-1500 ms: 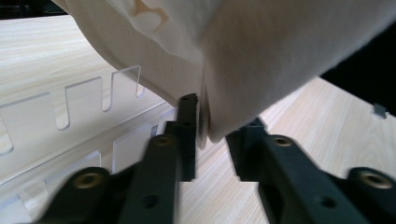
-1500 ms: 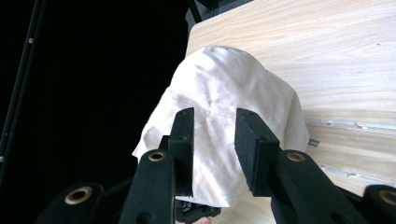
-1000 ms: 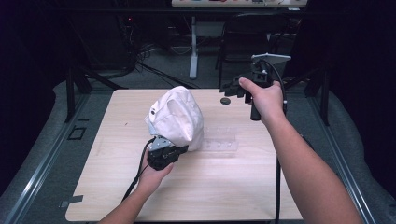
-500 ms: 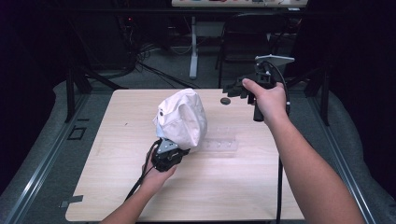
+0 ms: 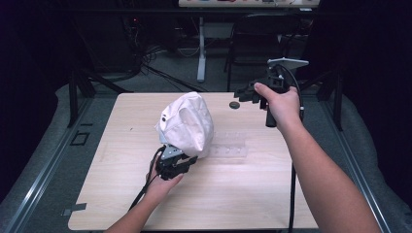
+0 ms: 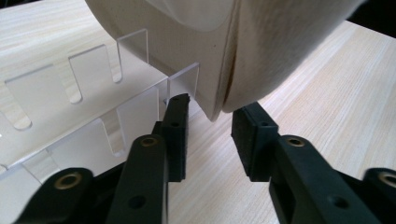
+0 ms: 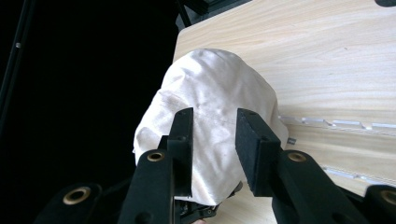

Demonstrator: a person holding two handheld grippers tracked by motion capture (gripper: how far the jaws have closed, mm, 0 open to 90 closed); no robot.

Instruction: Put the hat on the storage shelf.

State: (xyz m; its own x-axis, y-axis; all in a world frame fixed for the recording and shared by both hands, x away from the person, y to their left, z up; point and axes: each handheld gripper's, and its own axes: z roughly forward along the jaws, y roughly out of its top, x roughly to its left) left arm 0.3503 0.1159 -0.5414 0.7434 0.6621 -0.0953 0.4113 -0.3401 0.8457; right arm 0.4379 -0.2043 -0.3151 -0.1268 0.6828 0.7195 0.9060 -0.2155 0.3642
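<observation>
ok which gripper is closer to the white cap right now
Left. The left gripper sits right under the white cap, jaws open at its lower edge. The right gripper is held above the table's far right, apart from it.

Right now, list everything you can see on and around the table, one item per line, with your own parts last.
cap: one, cream-white cloth, standing on edge at mid-table, over the left gripper.
clear slotted rack: one, transparent plastic, lying on the table just right of the cap.
small round disc: one, dark, near the far edge of the table; too small to identify.
table: one, light wood.
chair: one, black frame, on the floor beyond the table.
left gripper: one, black, jaws apart beneath the cap's rim.
right gripper: one, black, raised over the table's far right, jaws apart, holding nothing.
</observation>
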